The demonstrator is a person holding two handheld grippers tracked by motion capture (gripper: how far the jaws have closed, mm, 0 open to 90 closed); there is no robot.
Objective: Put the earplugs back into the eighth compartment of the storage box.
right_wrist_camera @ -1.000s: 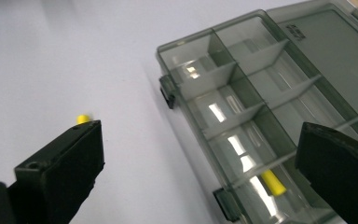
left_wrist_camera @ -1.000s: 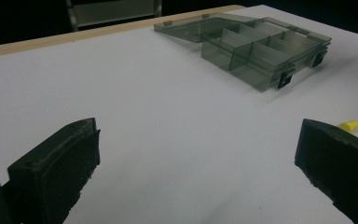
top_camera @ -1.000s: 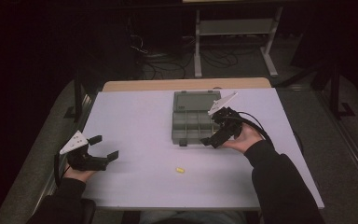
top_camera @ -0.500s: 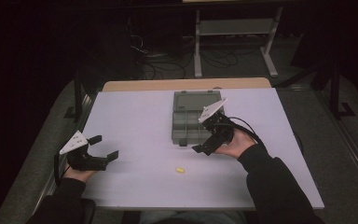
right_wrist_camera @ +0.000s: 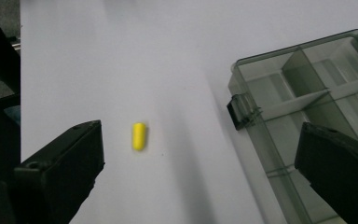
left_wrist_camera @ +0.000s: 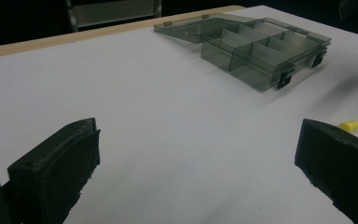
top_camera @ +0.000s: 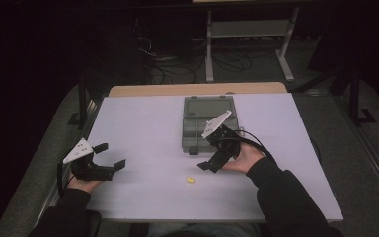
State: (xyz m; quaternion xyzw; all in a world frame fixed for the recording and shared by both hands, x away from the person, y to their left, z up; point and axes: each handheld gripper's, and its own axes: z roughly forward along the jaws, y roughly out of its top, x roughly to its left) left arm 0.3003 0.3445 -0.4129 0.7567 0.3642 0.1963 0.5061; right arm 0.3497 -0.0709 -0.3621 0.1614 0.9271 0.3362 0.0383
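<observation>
A small yellow capsule-shaped piece (top_camera: 190, 179) lies on the white table (top_camera: 143, 123), in front of a smoky grey compartment box (top_camera: 196, 129) whose lid lies open behind it. My right gripper (top_camera: 208, 157) hovers open at the box's front right corner, with nothing between its jaws. In the right gripper view the yellow piece (right_wrist_camera: 139, 136) lies between the wide-open jaws of my right gripper (right_wrist_camera: 200, 172), nearer the left one, and the box (right_wrist_camera: 307, 93) is at the right. My left gripper (top_camera: 110, 155) rests open and empty at the table's left; its own view shows the box (left_wrist_camera: 261, 51) and the yellow piece (left_wrist_camera: 349, 125) ahead.
The box's compartments look empty. A wooden strip (top_camera: 197, 89) runs along the table's far edge. Behind it are a metal stand (top_camera: 246, 34) and cables on a dark floor.
My right gripper has moved from over the box toward the front left, closer to the yellow piece. The left gripper has stayed put.
</observation>
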